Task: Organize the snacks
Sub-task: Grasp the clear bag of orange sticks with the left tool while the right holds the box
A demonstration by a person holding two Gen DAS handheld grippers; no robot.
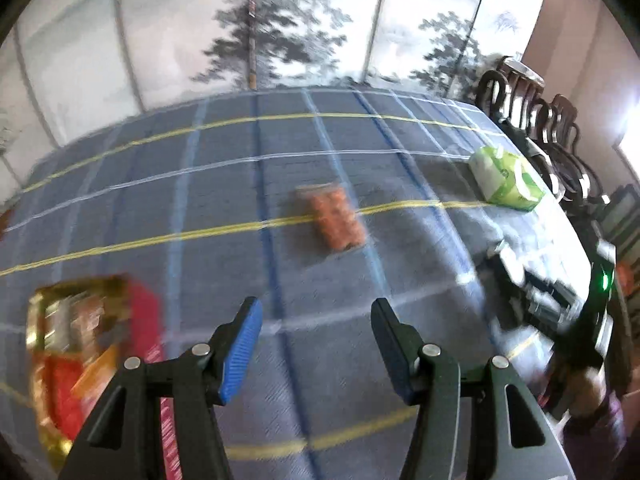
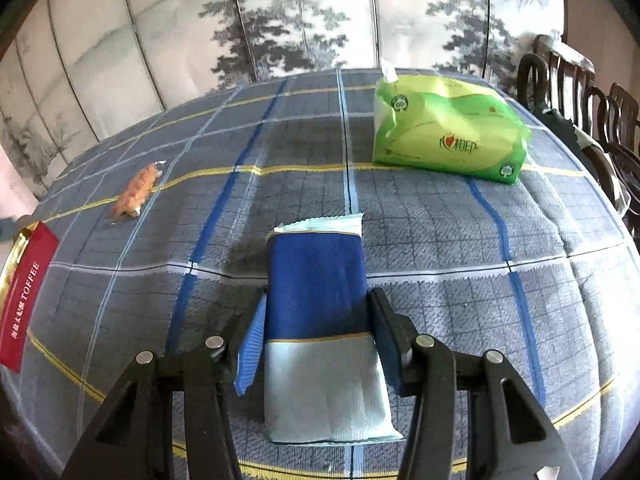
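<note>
Blue-and-grey checked cloth (image 2: 440, 240) with yellow lines covered the counter on which the snacks were spread. A flat pouch of dark blue and pale silver-blue foil (image 2: 320, 320) was held between the jaws of the right gripper (image 2: 316, 344), which were closed narrowly against its long sides near the middle, so that the sealed far end stuck out forward and the pouch could be carried without folding. The left gripper (image 1: 316, 344) was seen with its jaws about half spread and nothing between them, apparently kept ready for another item. A small clear wrapper of orange biscuits (image 1: 336, 220) lay near the middle of the counter, well apart from the others. A red and gold toffee box (image 1: 92, 352) sat by the left edge, probably as the collecting place. A green soft pack of tissues (image 2: 444, 132) rested toward the far right corner, beside dark wooden chairs (image 1: 548, 128).
</note>
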